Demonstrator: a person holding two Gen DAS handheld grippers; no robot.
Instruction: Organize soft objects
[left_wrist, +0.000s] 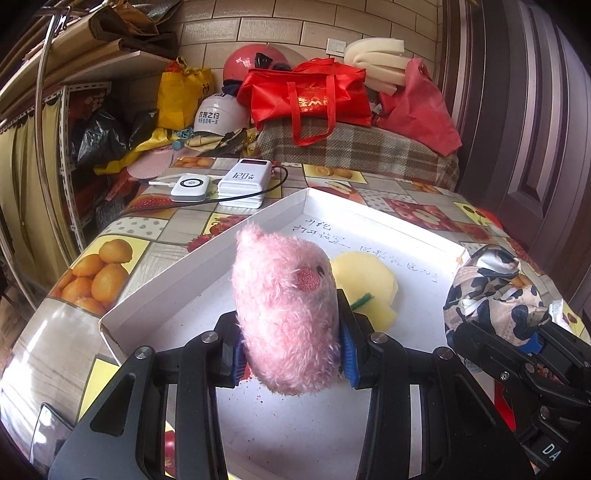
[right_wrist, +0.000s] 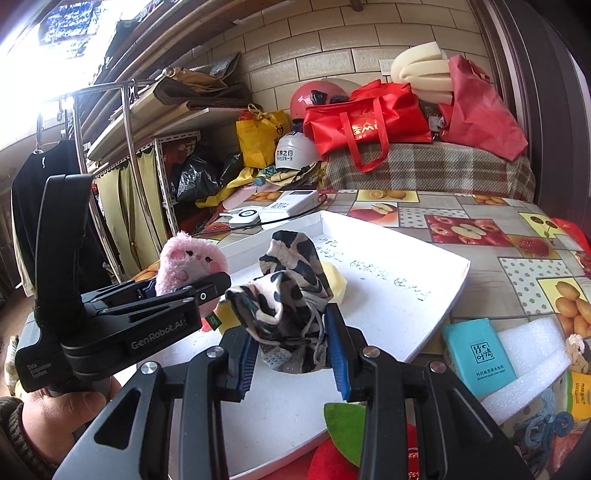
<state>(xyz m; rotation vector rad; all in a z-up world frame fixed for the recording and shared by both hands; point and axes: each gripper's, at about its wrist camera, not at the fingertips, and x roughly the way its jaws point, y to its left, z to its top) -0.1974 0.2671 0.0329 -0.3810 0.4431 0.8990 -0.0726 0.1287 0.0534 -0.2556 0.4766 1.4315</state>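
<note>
The left gripper (left_wrist: 290, 354) clamps a fluffy pink plush toy (left_wrist: 286, 314) between its blue-padded fingers (left_wrist: 349, 354), above a shallow white cardboard tray (left_wrist: 207, 254) with handwriting on its floor. A pale yellow foam piece (left_wrist: 369, 277) lies in the tray behind the toy. At the right edge, the right gripper (left_wrist: 532, 332) pinches a black-and-cream patterned cloth bundle (left_wrist: 491, 291). Two white power banks (left_wrist: 240, 182) sit on the fruit-print tablecloth (left_wrist: 99, 273) beyond.

Daylight floods in from the upper left of the right wrist view, where a window (right_wrist: 55, 40) burns out to pure white, and it glares off the far rim of the white tray (left_wrist: 369, 218). Both pictures are bright and sharp at the centre. Fisheye distortion bends the brick wall (right_wrist: 332, 40), and the corners fall to black.
</note>
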